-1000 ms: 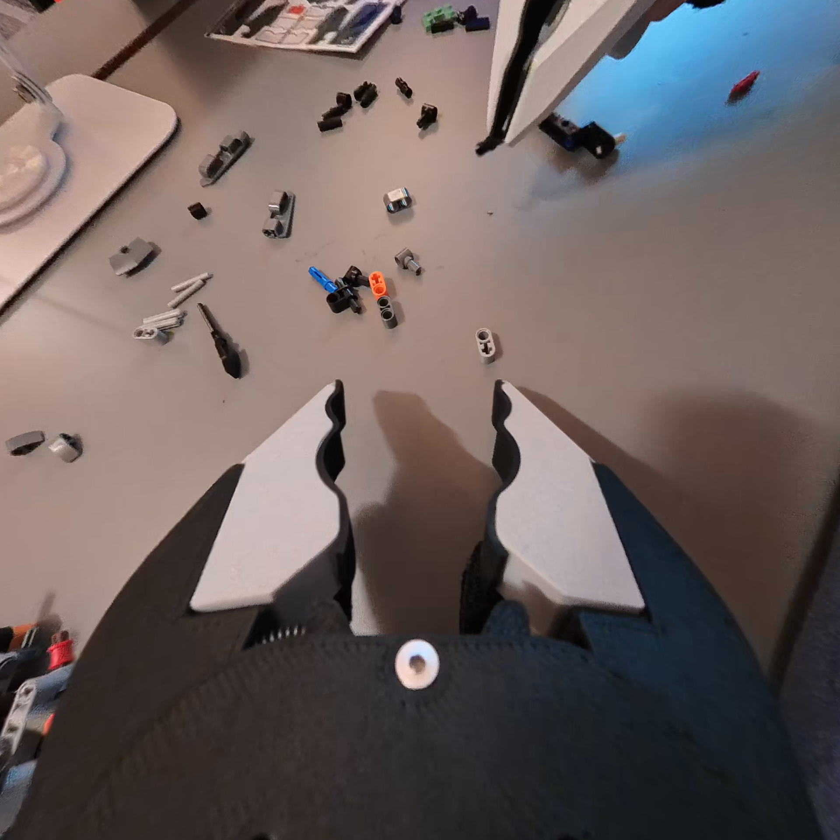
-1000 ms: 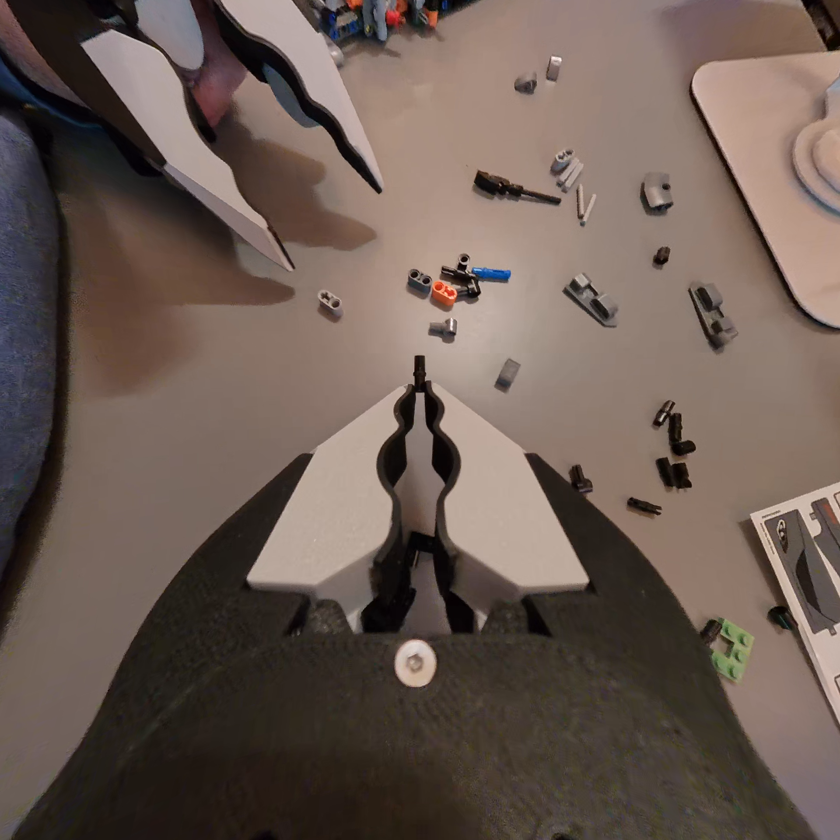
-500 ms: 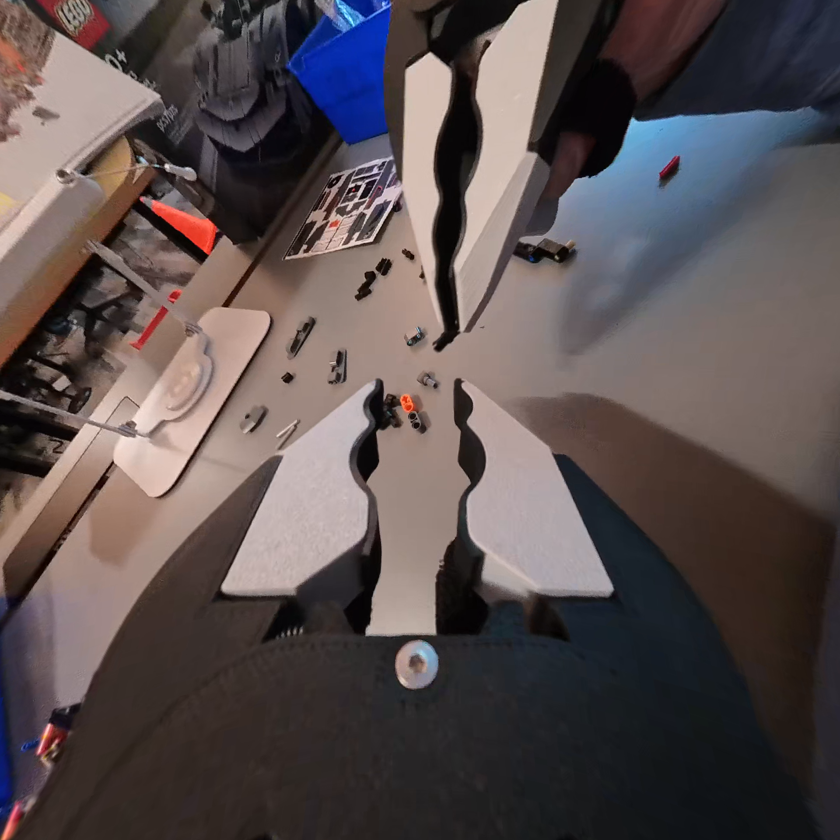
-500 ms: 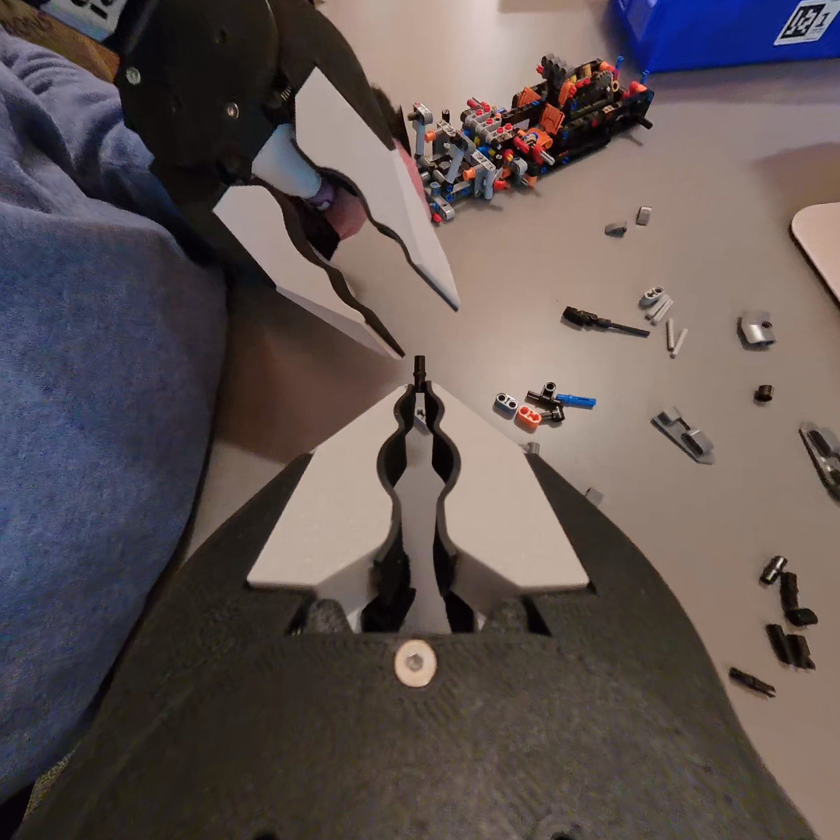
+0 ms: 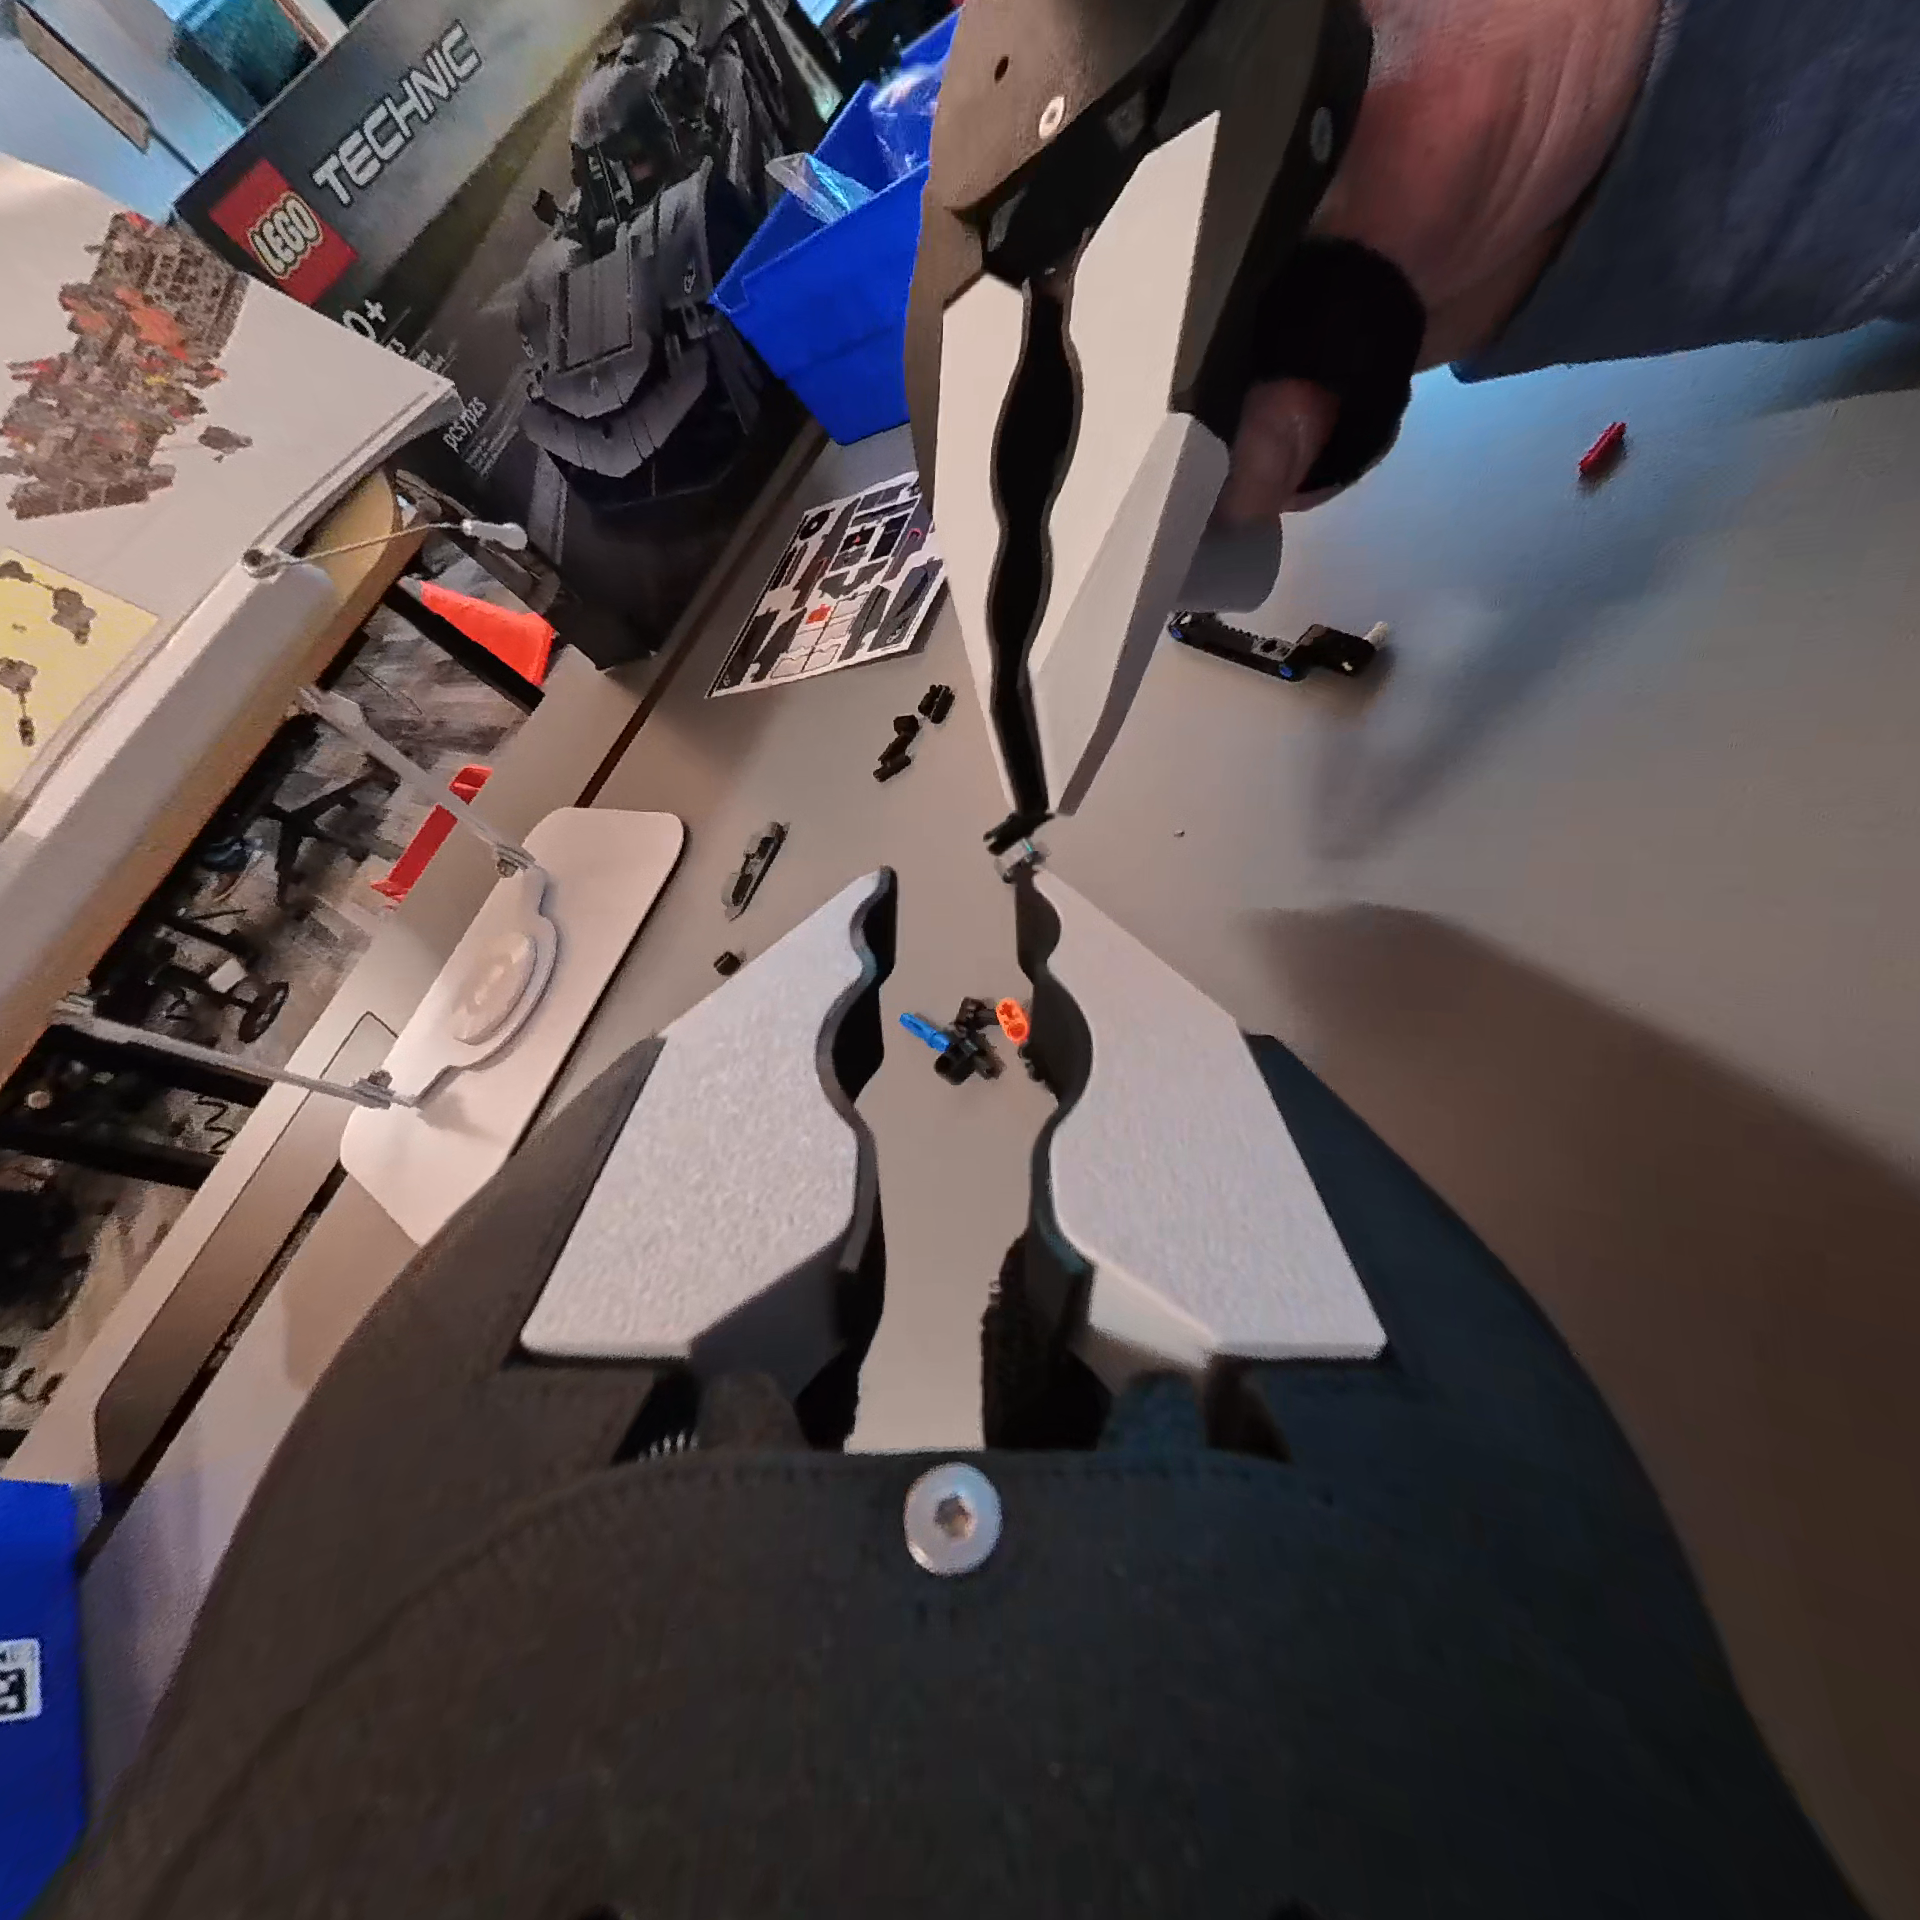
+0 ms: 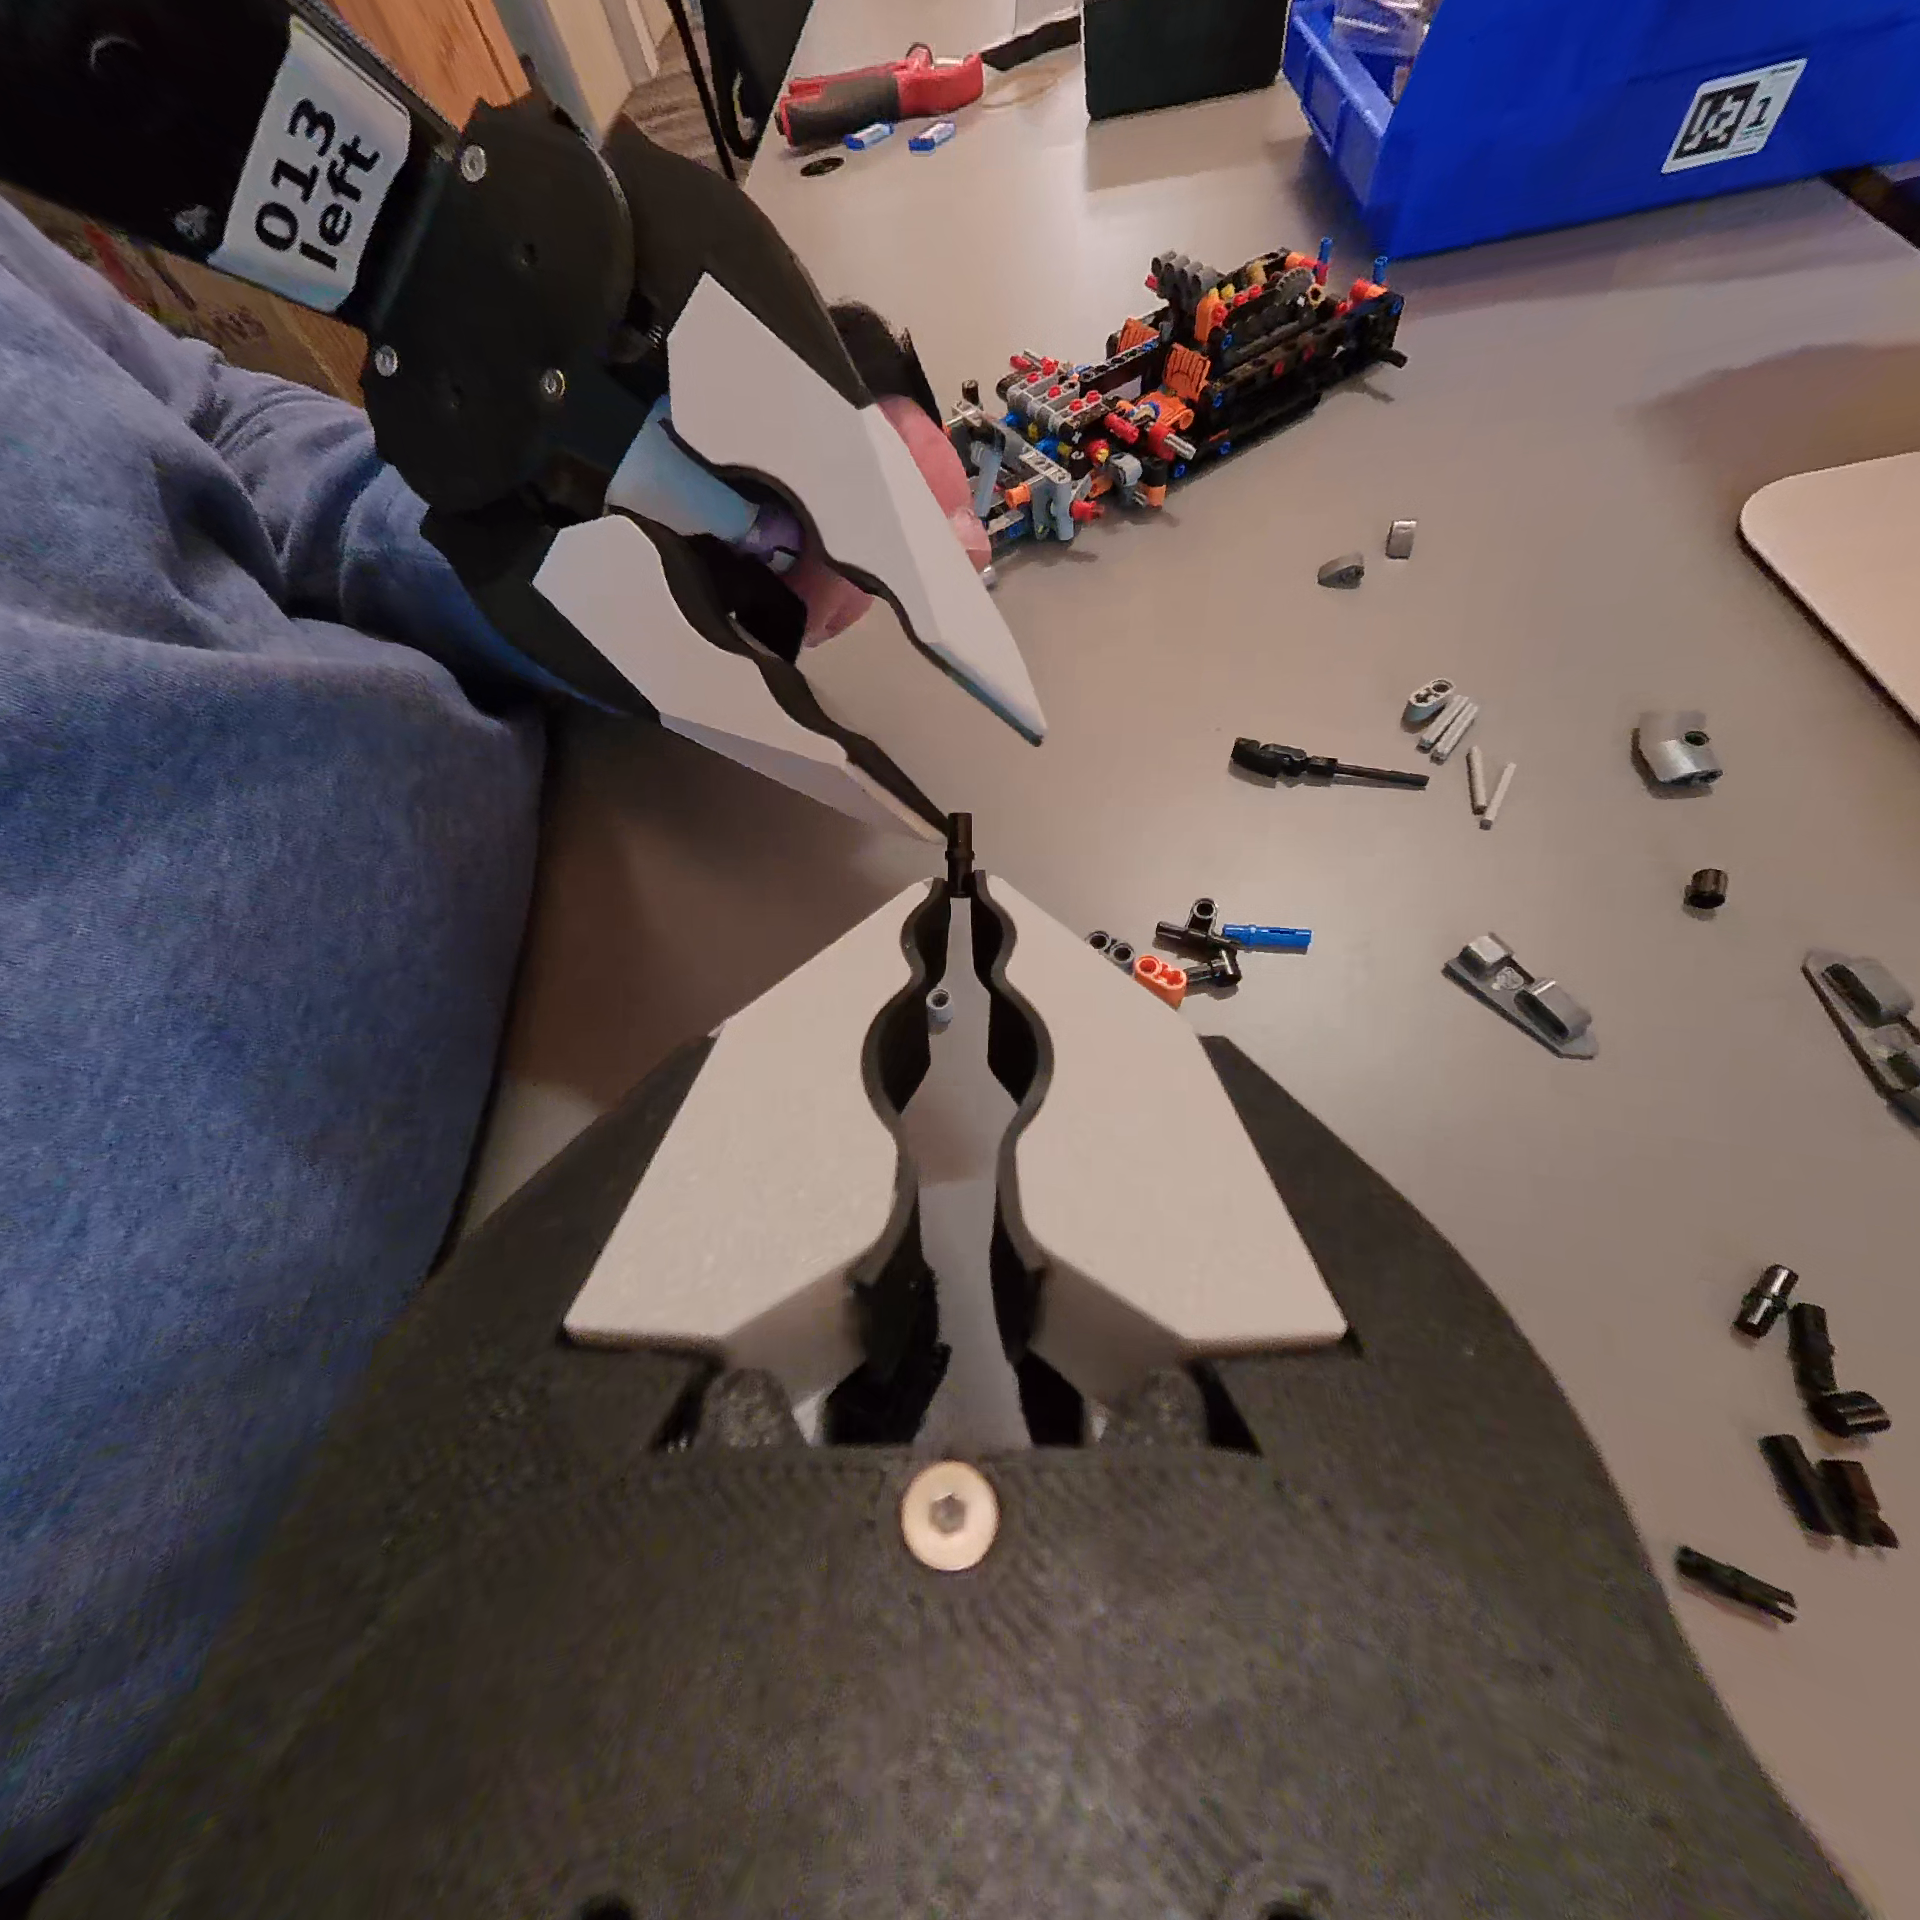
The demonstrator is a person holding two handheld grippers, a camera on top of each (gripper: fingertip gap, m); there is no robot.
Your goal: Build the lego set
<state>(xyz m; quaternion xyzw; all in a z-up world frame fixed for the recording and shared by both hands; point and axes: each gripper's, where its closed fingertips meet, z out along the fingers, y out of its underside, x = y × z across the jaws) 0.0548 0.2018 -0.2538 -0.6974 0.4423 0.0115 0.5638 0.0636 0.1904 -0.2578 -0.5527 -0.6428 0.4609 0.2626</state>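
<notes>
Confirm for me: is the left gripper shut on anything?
No. The left gripper is open, fingertips apart and nothing between them; the black pin sits in the right gripper.

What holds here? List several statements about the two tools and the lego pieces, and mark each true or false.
1. The right tool is shut on a black pin. True.
2. The left tool is clamped on a piece. False: its jaws stand apart and hold nothing.
3. The partly built model lies on the table. True.
4. The orange piece is held in a tool. False: it lies on the table, close to a blue pin.
</notes>
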